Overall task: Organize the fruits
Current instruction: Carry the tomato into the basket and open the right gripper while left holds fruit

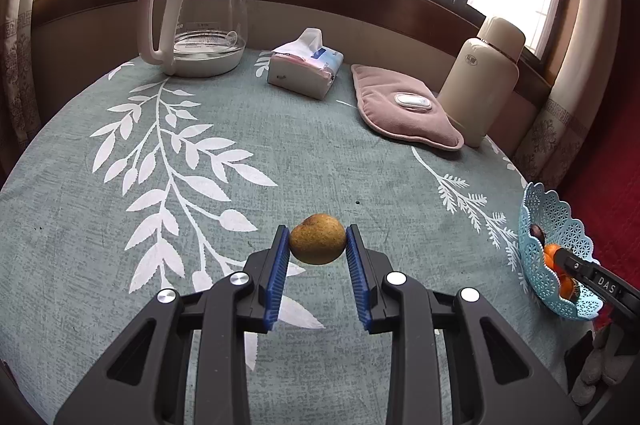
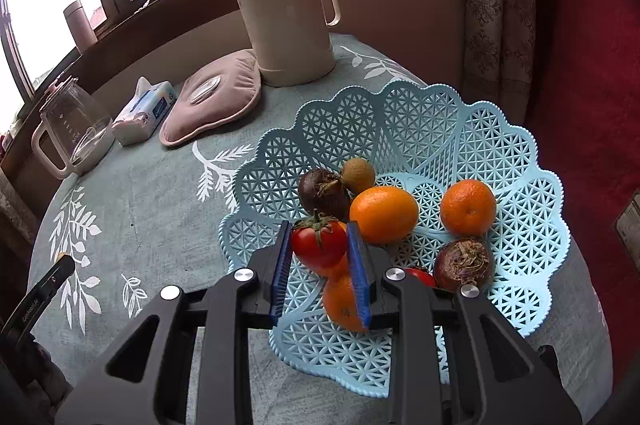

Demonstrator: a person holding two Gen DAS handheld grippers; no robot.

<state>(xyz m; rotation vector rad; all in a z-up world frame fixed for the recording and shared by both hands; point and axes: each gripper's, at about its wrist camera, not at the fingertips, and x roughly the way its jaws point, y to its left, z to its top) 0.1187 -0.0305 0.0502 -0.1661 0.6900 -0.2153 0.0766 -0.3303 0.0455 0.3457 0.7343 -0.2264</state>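
I'm in someone's home, prob. a living or dining corner by a window. My bench (image 1: 280,161) is round w/ a grey-green leaf-print cloth. On it: glass kettle (image 1: 200,13) w/ cream handle, soft tissue pack (image 1: 306,65), pink padded warmer (image 1: 404,113), cream thermos jug (image 2: 286,9). A lacy blue plastic fruit basket (image 2: 500,153) sits at the bench edge. Behind: dark wood sill w/ small boxes, big bright windows, patterned curtains (image 2: 500,13) at the side. Red fabric beyond the bench on the right. All domestic stuff, no lab or shop gear.
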